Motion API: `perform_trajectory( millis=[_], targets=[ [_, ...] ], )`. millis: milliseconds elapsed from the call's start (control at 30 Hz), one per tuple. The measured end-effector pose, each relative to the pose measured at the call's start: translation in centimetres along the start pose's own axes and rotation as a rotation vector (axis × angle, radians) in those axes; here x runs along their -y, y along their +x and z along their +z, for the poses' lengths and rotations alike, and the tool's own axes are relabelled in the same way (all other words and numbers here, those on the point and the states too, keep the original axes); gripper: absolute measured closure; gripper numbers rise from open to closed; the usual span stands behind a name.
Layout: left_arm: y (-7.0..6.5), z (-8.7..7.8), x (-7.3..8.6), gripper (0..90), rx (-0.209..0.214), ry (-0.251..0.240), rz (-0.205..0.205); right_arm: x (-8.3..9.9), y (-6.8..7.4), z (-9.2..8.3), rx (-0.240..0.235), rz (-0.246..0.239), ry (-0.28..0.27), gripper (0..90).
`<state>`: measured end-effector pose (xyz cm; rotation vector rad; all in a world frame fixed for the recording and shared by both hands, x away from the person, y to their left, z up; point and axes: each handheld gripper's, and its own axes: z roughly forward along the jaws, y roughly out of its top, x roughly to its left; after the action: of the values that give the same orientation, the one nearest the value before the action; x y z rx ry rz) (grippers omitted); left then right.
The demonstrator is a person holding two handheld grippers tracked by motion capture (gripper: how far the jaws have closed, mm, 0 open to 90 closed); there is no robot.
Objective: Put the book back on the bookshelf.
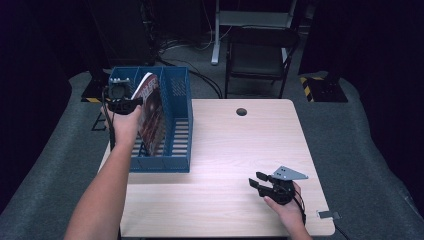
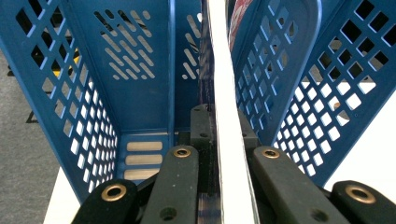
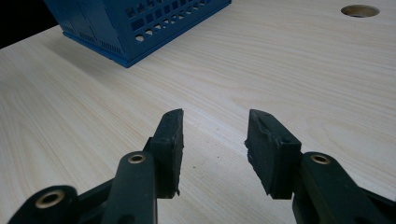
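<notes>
Left claw: my left claw (image 2: 219, 140) is clamped tight on the top edge of a book (image 1: 150, 112), one jaw on each side of it.
Book: it stands on edge inside the blue file rack (image 1: 179, 95), leaning a little, its reddish cover facing the rack's right-hand wall; its lower part is down in the rack and its upper corner sticks out above the rim.
Book, close up: in the left gripper view the white page edge (image 2: 224, 93) runs straight up between my jaws, with a rack divider (image 2: 268, 70) just beside it.
Compartment: probably the middle slot of the rack, though I cannot tell for sure from above.
Rack: it sits at the left end of the bench (image 1: 235, 150), its perforated walls upright.
Right claw: my right claw (image 3: 214, 140) holds nothing, jaws about half apart, resting low over bare wood well apart from the rack, toward the bench's near right corner.
Hole: a round cable hole (image 1: 241, 111) lies in the benchtop beyond the rack's right side.
</notes>
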<state>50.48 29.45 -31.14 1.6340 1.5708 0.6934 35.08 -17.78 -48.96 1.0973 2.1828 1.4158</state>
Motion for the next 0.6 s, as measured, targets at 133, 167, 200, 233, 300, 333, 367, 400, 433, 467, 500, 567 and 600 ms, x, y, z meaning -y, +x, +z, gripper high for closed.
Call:
perform_trajectory(
  millis=[133, 167, 200, 233, 300, 333, 367, 400, 433, 467, 500, 567, 600],
  targets=[
    [0.05, -0.07, 0.03, 84.1, 0.012, 0.019, 0.006, 0.02, -0.02, 0.02, -0.001, -0.001, -0.002, 55.8],
    [0.06, -0.13, 0.08, 84.1, 0.014, 0.025, 0.002, 0.0, -0.01, 0.0, -0.001, -0.002, 0.004, 55.8],
    [0.09, -0.15, 0.09, 84.0, 0.014, 0.027, 0.004, 0.0, 0.02, 0.03, -0.002, -0.002, 0.002, 55.9],
    [0.17, -0.14, 0.11, 83.9, 0.013, 0.025, 0.007, 0.01, 0.06, 0.04, -0.004, 0.001, -0.001, 55.8],
    [0.27, -0.25, 0.14, 83.9, 0.015, 0.04, 0.011, -0.01, 0.13, 0.06, 0.001, -0.004, -0.003, 55.8],
    [0.36, -0.31, 0.15, 83.8, 0.019, 0.045, 0.013, -0.03, 0.11, 0.04, -0.002, -0.005, 0.001, 55.8],
    [0.36, -0.31, 0.15, 83.8, 0.019, 0.045, 0.013, -0.04, 0.11, 0.03, -0.001, -0.004, 0.0, 55.8],
    [0.54, -0.45, 0.21, 83.7, 0.028, 0.054, 0.024, -0.04, 0.11, 0.02, -0.001, -0.004, -0.001, 55.8],
    [0.56, -0.55, 0.25, 83.5, 0.028, 0.058, 0.025, -0.05, 0.09, -0.01, 0.001, -0.005, -0.001, 55.8],
    [0.61, -0.63, 0.31, 83.2, 0.026, 0.061, 0.032, -0.05, 0.05, -0.02, -0.003, -0.005, -0.004, 55.8],
    [0.63, -0.72, 0.37, 83.0, 0.028, 0.062, 0.032, -0.06, 0.02, -0.07, -0.001, -0.004, 0.0, 55.8],
    [0.75, -0.87, 0.53, 82.2, 0.038, 0.061, 0.04, -0.06, -0.02, -0.07, -0.001, 0.0, -0.002, 55.9],
    [0.74, -0.96, 0.6, 82.2, 0.042, 0.063, 0.037, -0.05, 0.0, -0.06, 0.004, 0.001, -0.006, 55.8]
  ],
)
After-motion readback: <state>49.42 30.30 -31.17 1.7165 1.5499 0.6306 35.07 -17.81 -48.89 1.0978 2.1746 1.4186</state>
